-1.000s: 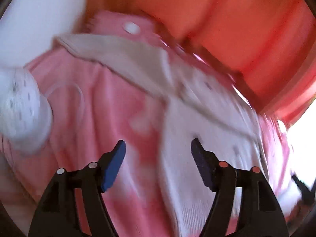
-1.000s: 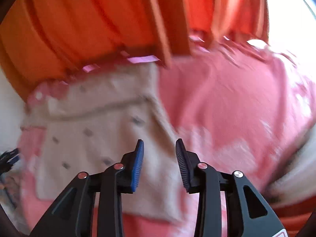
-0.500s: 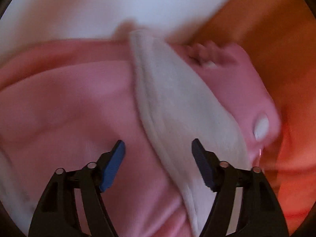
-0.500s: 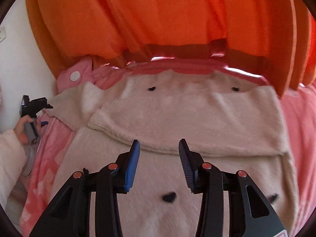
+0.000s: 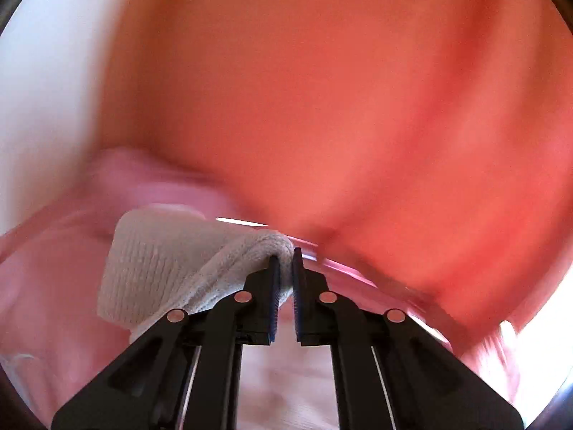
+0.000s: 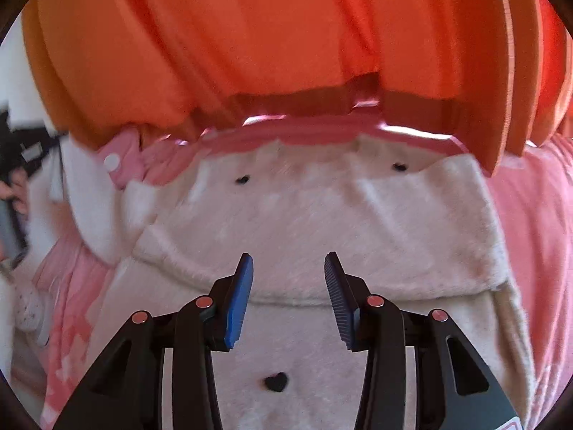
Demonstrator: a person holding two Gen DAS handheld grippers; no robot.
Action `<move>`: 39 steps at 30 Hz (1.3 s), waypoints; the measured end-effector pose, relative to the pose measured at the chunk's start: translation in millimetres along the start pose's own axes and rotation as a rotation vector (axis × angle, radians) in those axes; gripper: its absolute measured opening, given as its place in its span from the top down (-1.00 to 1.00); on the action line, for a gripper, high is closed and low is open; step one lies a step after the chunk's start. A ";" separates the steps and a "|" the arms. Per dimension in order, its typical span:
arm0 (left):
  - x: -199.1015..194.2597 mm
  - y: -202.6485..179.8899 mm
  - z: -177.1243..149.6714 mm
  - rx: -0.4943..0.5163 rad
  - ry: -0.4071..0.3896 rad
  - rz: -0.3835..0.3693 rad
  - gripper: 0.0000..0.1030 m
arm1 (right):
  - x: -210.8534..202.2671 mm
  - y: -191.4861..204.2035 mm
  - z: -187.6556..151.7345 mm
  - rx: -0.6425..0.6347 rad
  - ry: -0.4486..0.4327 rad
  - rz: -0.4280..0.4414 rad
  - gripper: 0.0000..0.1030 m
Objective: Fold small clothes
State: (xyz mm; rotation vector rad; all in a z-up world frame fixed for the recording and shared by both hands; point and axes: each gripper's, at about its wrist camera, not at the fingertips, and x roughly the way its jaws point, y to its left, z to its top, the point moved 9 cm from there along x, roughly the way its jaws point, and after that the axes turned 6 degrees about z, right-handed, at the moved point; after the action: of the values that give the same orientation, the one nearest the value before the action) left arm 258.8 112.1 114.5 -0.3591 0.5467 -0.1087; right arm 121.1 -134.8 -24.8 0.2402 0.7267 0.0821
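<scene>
A cream fleece garment [image 6: 322, 222] with small black hearts lies on a pink blanket [image 6: 530, 222], its far part folded over toward me. My right gripper [image 6: 288, 268] is open and hovers over the fold edge, holding nothing. In the left wrist view my left gripper [image 5: 284, 261] is shut on a ribbed cream cuff or sleeve end [image 5: 161, 265] of the garment, which bunches to the left of the fingers. The rest of the garment is hidden in that view.
Orange curtains [image 6: 286, 36] hang right behind the blanket's far edge. A pink pillow with a white button [image 6: 118, 161] lies at the far left. The person's hand with the left gripper [image 6: 14, 186] shows at the left edge. A white wall [image 5: 46, 89] is left.
My left gripper went from open over the sleeve to shut on the cuff and swung toward the curtains. My right gripper stayed open and settled over the folded garment.
</scene>
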 end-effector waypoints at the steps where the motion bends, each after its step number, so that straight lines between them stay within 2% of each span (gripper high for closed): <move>1: -3.5 -41.6 -17.7 0.051 0.023 -0.058 0.89 | -3.2 -8.2 1.3 0.017 -0.007 -0.011 0.13; 3: 1.5 -117.0 -77.3 0.129 0.114 -0.152 0.83 | -5.8 -25.2 0.8 0.061 -0.001 -0.024 0.02; 5: 19.4 -153.5 -148.4 0.142 0.235 -0.176 0.78 | -6.6 -44.3 -3.2 0.107 0.022 -0.035 0.00; 8: 30.9 -152.6 -241.3 0.109 0.401 -0.140 0.76 | -14.5 -71.8 -7.6 0.181 0.025 -0.054 0.00; 10: 24.3 -126.4 -264.5 0.032 0.436 -0.126 0.58 | -19.7 -84.9 -7.8 0.210 0.013 -0.057 -0.06; 11: 16.6 -119.1 -268.1 0.008 0.430 -0.111 0.45 | -20.7 -88.8 -7.8 0.213 0.010 -0.060 -0.07; 12: 14.6 -103.9 -262.6 -0.018 0.407 -0.084 0.24 | -20.4 -91.8 -7.9 0.211 0.011 -0.067 -0.09; 13: 7.4 -80.3 -253.3 -0.043 0.359 -0.040 0.16 | -18.3 -92.8 -8.1 0.207 0.016 -0.073 -0.09; 16: 14.5 -39.7 -226.4 -0.072 0.283 0.069 0.10 | -5.6 -87.3 -2.8 0.208 0.027 -0.057 -0.09; 18: 25.7 -8.8 -213.3 -0.147 0.279 0.105 0.08 | 4.5 -81.0 3.5 0.201 0.030 -0.044 -0.11; 20: 31.7 12.5 -210.3 -0.230 0.310 0.097 0.08 | 15.7 -80.2 11.2 0.207 0.028 -0.052 -0.14; 24: 47.5 34.8 -220.0 -0.378 0.399 0.055 0.08 | 39.5 -98.3 12.1 0.329 0.064 -0.072 -0.17; 26: 47.8 43.3 -221.1 -0.417 0.415 0.032 0.08 | 50.6 -114.5 7.1 0.443 0.083 -0.055 -0.17; 29: 51.1 51.2 -217.7 -0.472 0.417 0.007 0.11 | 64.0 -129.4 4.1 0.539 0.085 -0.029 -0.17; 30: 49.8 54.5 -215.2 -0.475 0.411 0.007 0.17 | 67.5 -132.4 6.1 0.551 0.070 -0.025 -0.10; 32: 49.9 59.6 -211.0 -0.471 0.390 0.027 0.42 | 71.7 -132.0 12.3 0.524 0.057 -0.026 0.50; 33: 50.0 61.4 -209.1 -0.463 0.380 0.036 0.63 | 73.4 -128.9 15.8 0.508 0.059 -0.007 0.84; 34: 50.3 63.2 -206.7 -0.453 0.366 0.046 0.77 | 63.8 -123.2 25.5 0.500 0.015 0.014 0.85; 35: 48.9 65.5 -203.6 -0.445 0.347 0.056 0.80 | 53.5 -116.2 35.0 0.483 -0.023 0.035 0.86; 36: 47.1 66.8 -201.9 -0.445 0.337 0.059 0.84 | 30.1 -100.7 54.1 0.423 -0.096 0.077 0.86; 39: 47.9 68.0 -203.5 -0.420 0.340 0.085 0.85 | -15.1 -77.2 80.0 0.306 -0.235 0.117 0.88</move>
State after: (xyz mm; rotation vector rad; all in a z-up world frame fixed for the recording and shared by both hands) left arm 192.9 104.2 -95.1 -0.7333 0.9238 0.0309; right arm 162.5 -227.2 23.8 0.5757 0.4886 0.0522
